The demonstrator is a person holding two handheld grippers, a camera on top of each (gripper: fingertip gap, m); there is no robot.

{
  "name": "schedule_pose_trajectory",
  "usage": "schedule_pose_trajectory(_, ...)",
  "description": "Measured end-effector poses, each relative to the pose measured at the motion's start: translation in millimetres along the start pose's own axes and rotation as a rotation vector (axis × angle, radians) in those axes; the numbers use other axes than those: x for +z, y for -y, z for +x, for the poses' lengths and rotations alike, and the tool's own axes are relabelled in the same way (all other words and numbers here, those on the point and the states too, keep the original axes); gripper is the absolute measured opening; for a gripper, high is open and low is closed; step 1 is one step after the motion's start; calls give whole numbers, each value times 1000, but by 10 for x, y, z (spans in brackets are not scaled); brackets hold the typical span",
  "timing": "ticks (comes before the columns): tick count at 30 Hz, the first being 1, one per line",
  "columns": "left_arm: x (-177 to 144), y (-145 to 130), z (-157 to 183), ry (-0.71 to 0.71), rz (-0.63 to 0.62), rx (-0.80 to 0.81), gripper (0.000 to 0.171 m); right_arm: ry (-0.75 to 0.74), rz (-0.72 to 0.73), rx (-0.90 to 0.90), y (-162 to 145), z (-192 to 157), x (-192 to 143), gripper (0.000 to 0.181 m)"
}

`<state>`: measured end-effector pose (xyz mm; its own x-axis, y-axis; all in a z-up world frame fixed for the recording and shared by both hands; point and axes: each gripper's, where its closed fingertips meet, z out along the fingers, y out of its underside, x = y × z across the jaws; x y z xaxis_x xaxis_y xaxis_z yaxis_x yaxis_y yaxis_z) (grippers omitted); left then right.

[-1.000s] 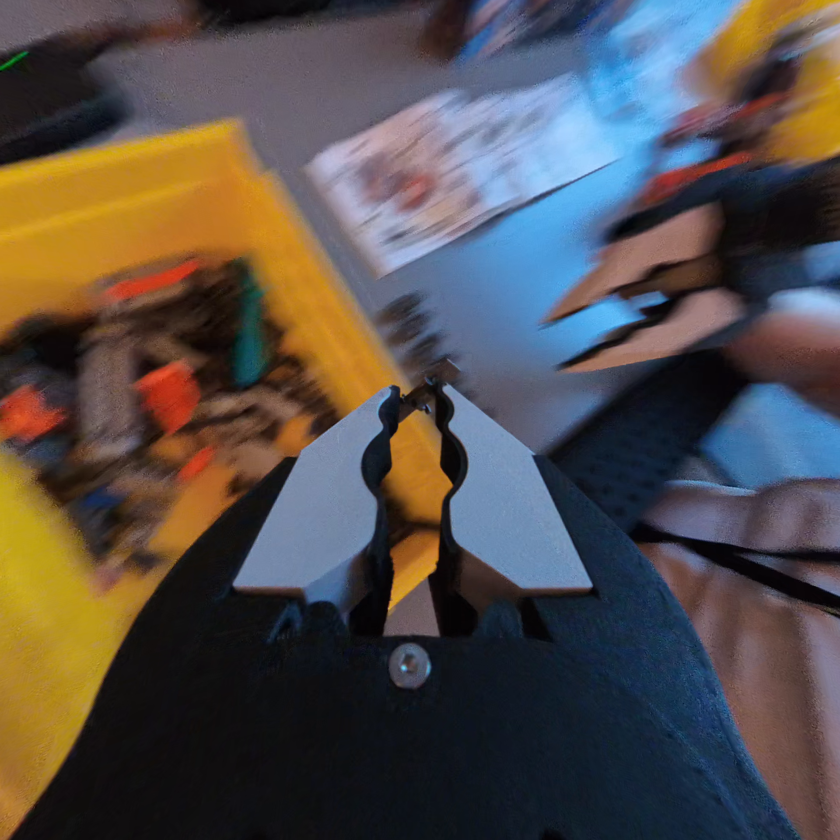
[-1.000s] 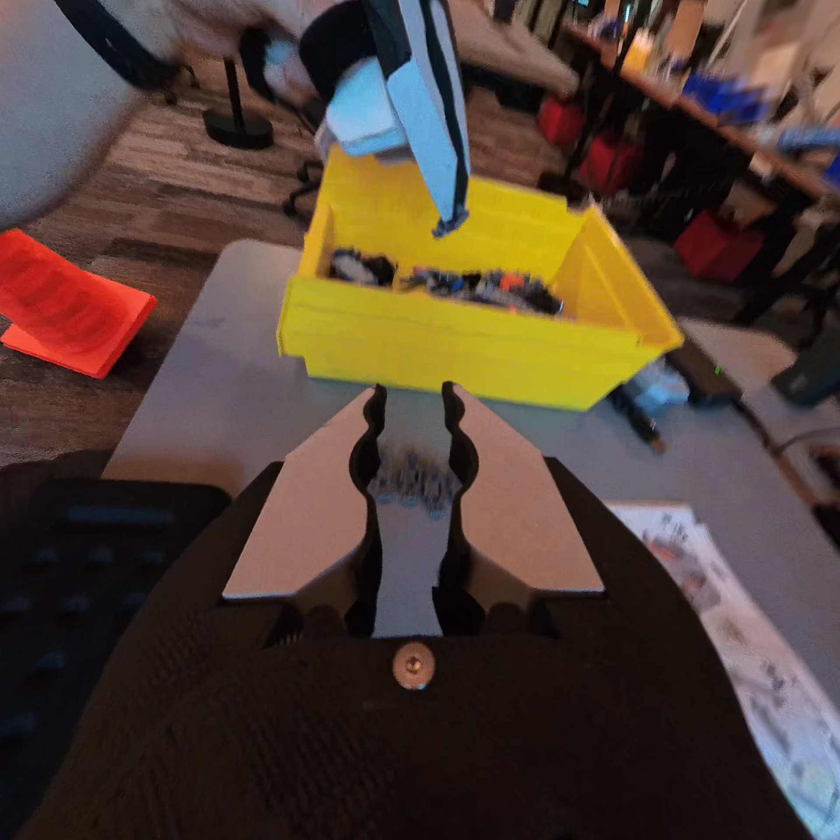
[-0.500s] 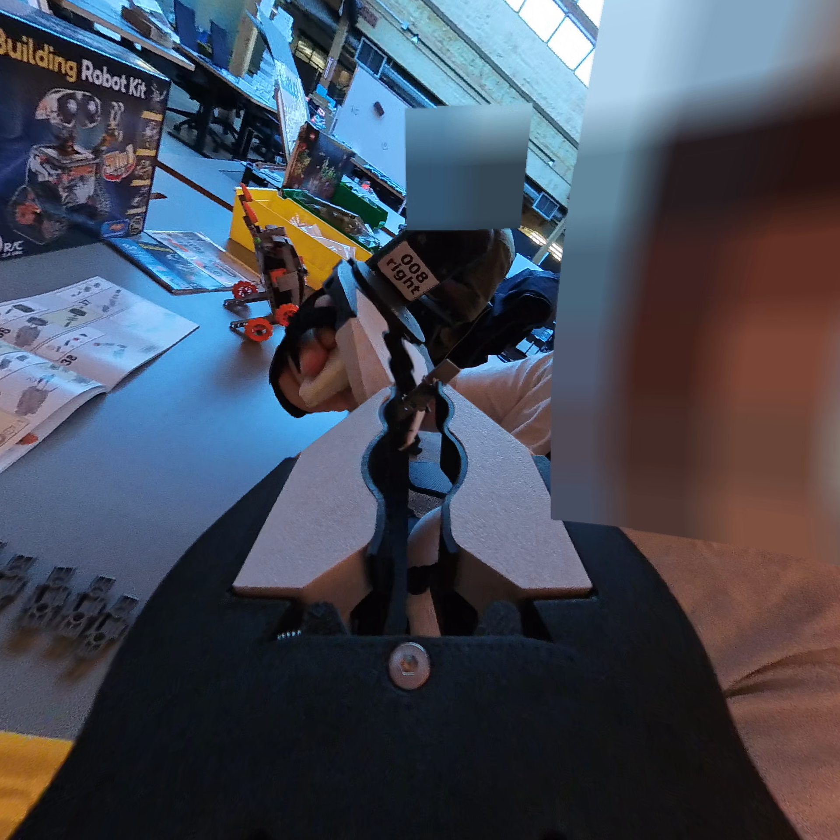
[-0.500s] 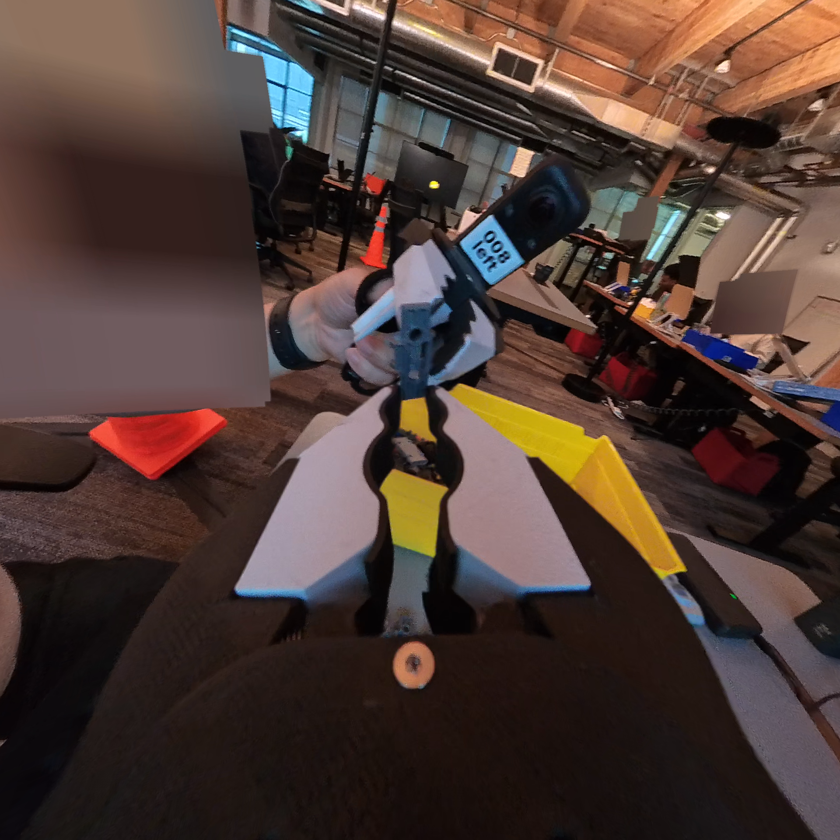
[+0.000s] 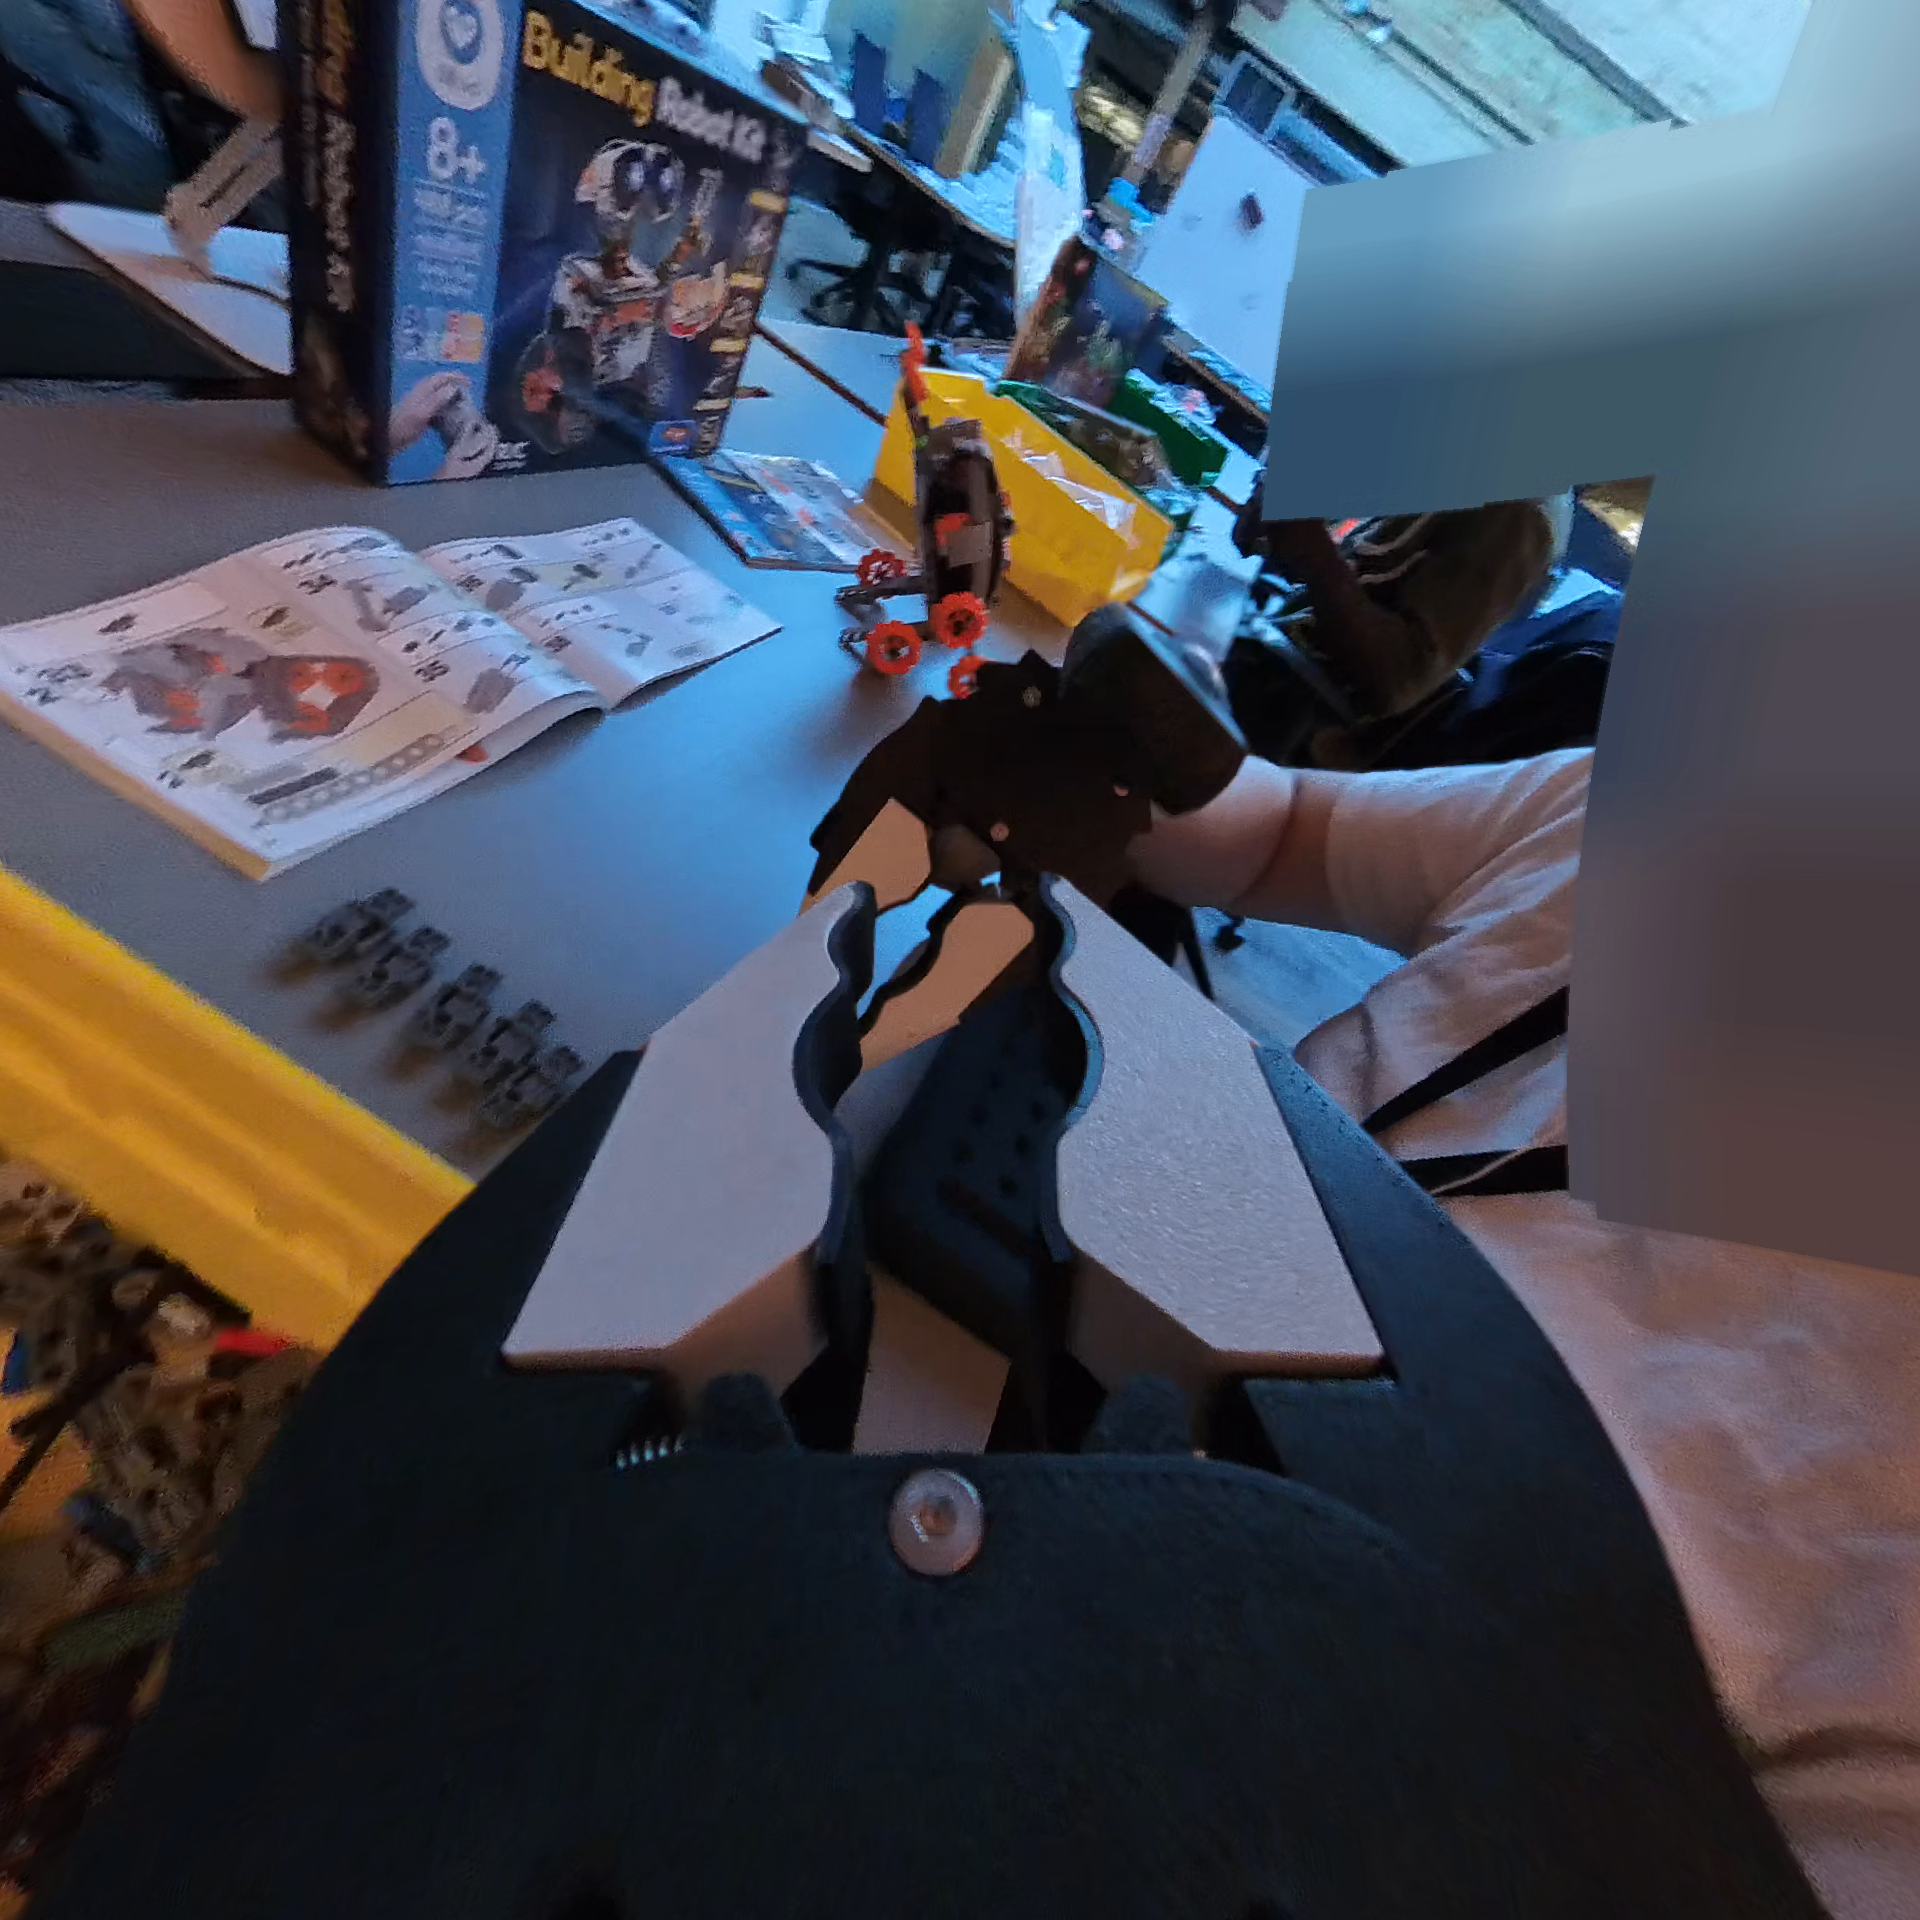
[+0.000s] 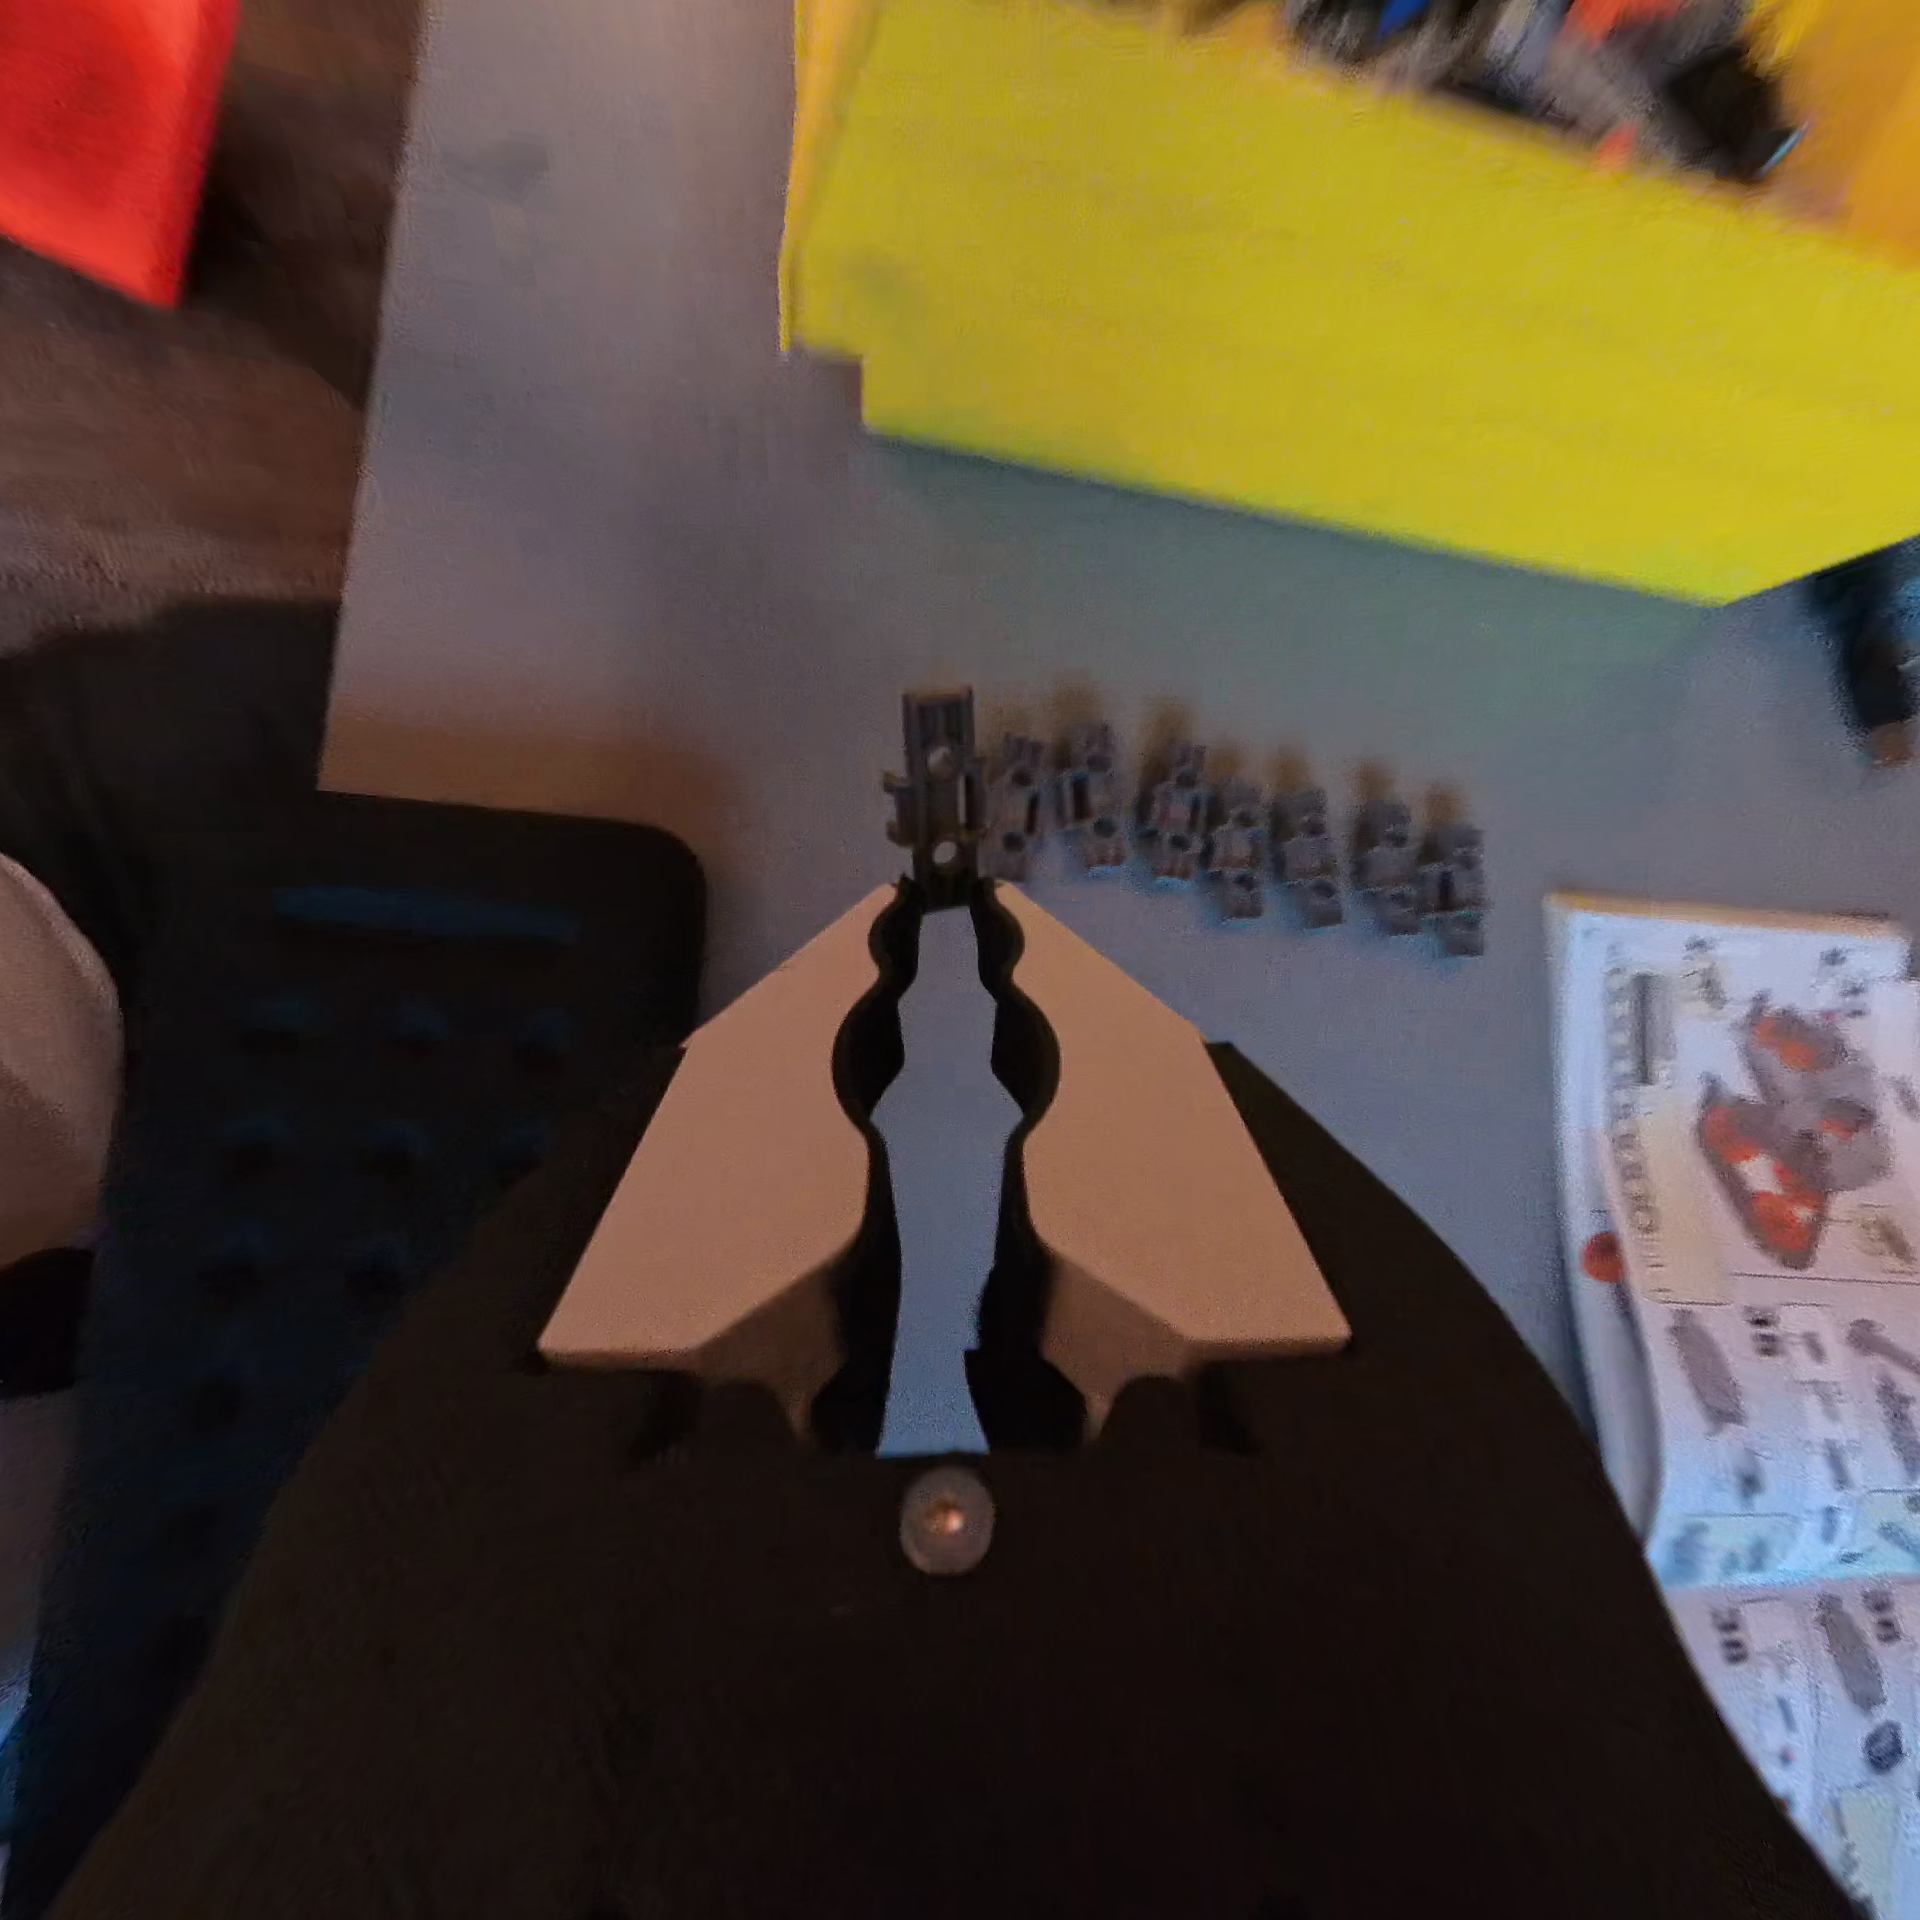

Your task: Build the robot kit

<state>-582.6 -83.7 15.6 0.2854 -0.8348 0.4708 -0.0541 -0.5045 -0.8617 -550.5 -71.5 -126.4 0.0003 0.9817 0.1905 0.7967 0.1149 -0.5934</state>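
My right gripper point(image 6: 940, 899) is shut on a small grey toothed building piece point(image 6: 938, 795) and holds it by its lower end, upright. It is just above the grey table point(image 6: 623, 623), at the left end of a row of like grey pieces point(image 6: 1247, 842). My left gripper point(image 5: 951, 904) is open with nothing between its fingertips. The right gripper's black body point(image 5: 1039, 769) and the hand holding it are just beyond the left gripper. The row of grey pieces point(image 5: 436, 997) also shows in the left wrist view, to the left.
A yellow bin of mixed parts point(image 6: 1247, 312) stands behind the row; its edge point(image 5: 156, 1122) is lower left in the left view. An open instruction booklet point(image 5: 343, 665), a kit box point(image 5: 540, 239) and a part-built model with orange wheels point(image 5: 951, 520) stand farther back. A black seat point(image 6: 312, 1039) is left of the table.
Half a second ago both grippers held the grey piece together in the air. The left gripper has opened and let go. The right gripper has carried the piece down to the row on the table.
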Motion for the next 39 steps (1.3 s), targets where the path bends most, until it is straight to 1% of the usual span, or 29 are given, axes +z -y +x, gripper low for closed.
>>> schedule_pose_trajectory(2, -23, -114, -48, 75, -13, 3, 28, 25, -82, 45, -70, -60, 163, 10)
schedule_pose_trajectory(5, -53, -249, -74, 143, -53, 8, 28, 37, -161, 86, -124, -85, 289, 10)
schedule_pose_trajectory(9, -124, -326, -65, 194, -89, 26, 28, 42, -207, 126, -156, -102, 369, 9)
schedule_pose_trajectory(12, -145, -335, -3, 176, -89, 40, 25, 24, -200, 157, -146, -77, 375, 9)
schedule_pose_trajectory(15, -160, -412, 3, 181, -123, 32, 26, 17, -191, 186, -156, -67, 369, 10)
schedule_pose_trajectory(18, -184, -442, 39, 180, -126, 29, 27, 37, -179, 198, -160, -98, 354, 18)
schedule_pose_trajectory(21, -223, -450, 69, 182, -118, 30, 27, 45, -162, 188, -164, -117, 345, 17)
schedule_pose_trajectory(25, -277, -469, 60, 197, -114, 18, 26, 35, -144, 191, -153, -99, 361, 12)
schedule_pose_trajectory(31, -301, -481, 69, 195, -106, 6, 26, 17, -140, 243, -134, -49, 390, 12)
schedule_pose_trajectory(34, -349, -462, 73, 206, -97, 5, 26, 10, -140, 241, -143, -45, 367, 15)
schedule_pose_trajectory(37, -535, -385, 12, 282, -72, 17, 28, -3, -108, 247, -116, -24, 268, 19)
schedule_pose_trajectory(38, -648, -349, -52, 340, -66, 17, 28, -4, -86, 252, -96, -17, 215, 19)
schedule_pose_trajectory(39, -797, -308, -154, 427, -65, 13, 28, -12, -62, 255, -82, 5, 154, 19)
